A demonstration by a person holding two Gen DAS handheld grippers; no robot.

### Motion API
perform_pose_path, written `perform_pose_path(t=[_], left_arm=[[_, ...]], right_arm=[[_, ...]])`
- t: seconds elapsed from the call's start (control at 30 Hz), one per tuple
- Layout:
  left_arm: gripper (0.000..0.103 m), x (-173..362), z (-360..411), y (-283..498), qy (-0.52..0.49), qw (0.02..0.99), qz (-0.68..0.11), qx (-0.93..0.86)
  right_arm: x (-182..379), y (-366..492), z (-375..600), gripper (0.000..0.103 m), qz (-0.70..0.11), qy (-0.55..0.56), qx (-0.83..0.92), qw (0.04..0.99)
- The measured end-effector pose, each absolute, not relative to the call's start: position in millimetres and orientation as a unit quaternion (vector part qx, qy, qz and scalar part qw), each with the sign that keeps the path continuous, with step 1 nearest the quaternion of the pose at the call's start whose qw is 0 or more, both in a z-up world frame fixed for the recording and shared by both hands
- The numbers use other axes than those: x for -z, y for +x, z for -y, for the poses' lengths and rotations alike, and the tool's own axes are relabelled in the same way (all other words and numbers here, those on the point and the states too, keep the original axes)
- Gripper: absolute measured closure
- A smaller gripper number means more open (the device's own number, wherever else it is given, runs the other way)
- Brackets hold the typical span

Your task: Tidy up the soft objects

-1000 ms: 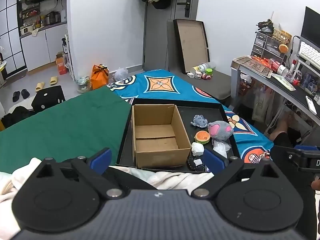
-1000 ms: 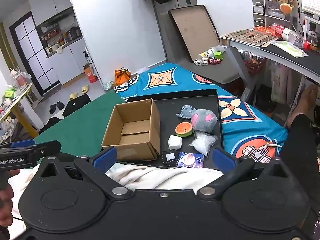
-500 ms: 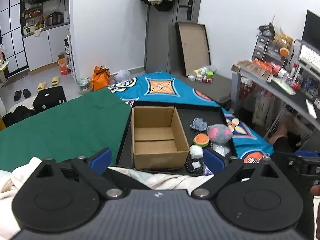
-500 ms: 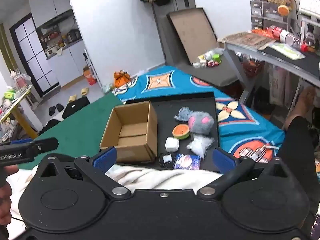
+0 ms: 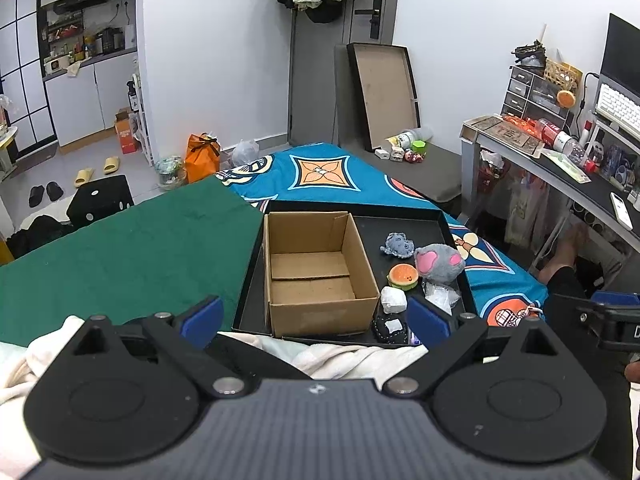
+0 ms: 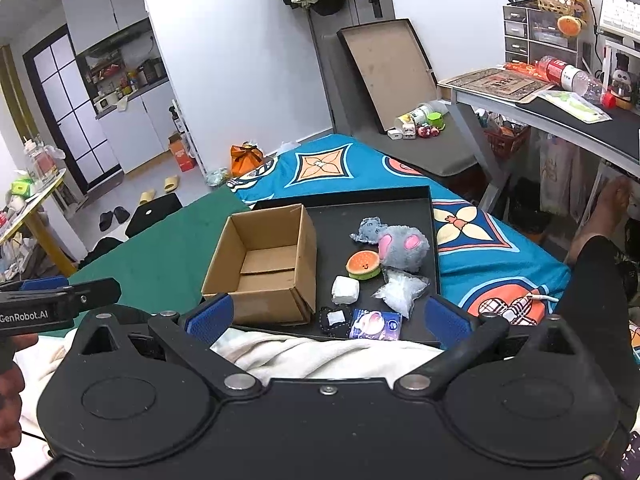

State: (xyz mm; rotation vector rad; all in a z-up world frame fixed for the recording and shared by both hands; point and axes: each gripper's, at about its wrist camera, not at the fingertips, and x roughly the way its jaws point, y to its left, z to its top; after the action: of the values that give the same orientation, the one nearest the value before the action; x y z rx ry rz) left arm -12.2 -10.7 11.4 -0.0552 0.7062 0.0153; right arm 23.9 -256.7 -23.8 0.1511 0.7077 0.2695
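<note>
Left wrist view: the left gripper (image 5: 314, 318) spreads wide and empty at lower centre, the cardboard box (image 5: 318, 274) on the black tray (image 5: 256, 276) mid-frame, soft toys to its right.

Right wrist view: the right gripper (image 6: 328, 318) likewise gapes empty; the grey plush (image 6: 402, 248), burger toy (image 6: 363, 265) and white block (image 6: 345, 290) lie right of the box.
</note>
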Motion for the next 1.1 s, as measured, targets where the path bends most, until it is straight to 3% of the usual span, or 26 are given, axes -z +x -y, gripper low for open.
perform_pose_path(t=[1.1], left_arm=[[0.006, -0.7, 9.6, -10.8, -0.025, 0.935, -0.353, 0.000]], right_arm=[[29.0, 29.9, 253.9, 0.000, -0.352, 0.067, -0.124, 0.925]])
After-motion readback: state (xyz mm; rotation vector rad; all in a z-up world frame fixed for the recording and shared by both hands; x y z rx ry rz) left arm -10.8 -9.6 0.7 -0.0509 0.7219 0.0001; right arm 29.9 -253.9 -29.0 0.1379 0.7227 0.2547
